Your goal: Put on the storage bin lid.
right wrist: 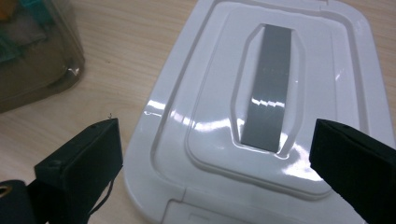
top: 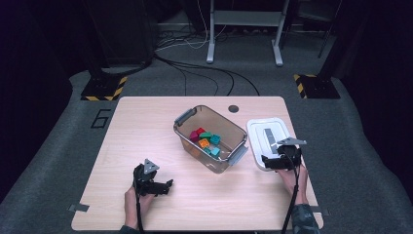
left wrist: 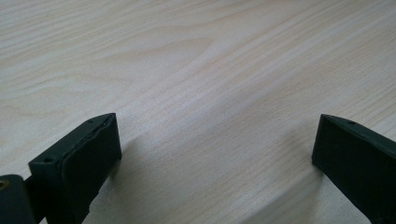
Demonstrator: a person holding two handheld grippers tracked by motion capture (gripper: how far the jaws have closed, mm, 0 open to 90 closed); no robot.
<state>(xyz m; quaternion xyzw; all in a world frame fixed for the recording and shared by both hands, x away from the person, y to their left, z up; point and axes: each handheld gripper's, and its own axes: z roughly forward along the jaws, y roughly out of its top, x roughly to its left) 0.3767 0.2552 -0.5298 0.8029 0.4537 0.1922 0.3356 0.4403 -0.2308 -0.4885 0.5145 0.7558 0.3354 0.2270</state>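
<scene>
Over the near end of the white lid [right wrist: 261, 102] your right gripper [top: 272, 161] hovers, jaws spread wide with nothing between them; in the right gripper view one jaw sits off the lid's edge above the wood, the other above the lid beside its grey centre strip [right wrist: 271, 88]. That lid lies flat on the table [top: 141, 122], just beside the clear bin [top: 210, 138], which stands uncovered with coloured blocks [top: 205, 139] inside. Well away from the lid, beyond the bin, your left gripper [top: 160, 186] rests low over bare tabletop, its jaws likewise parted and holding nothing.
</scene>
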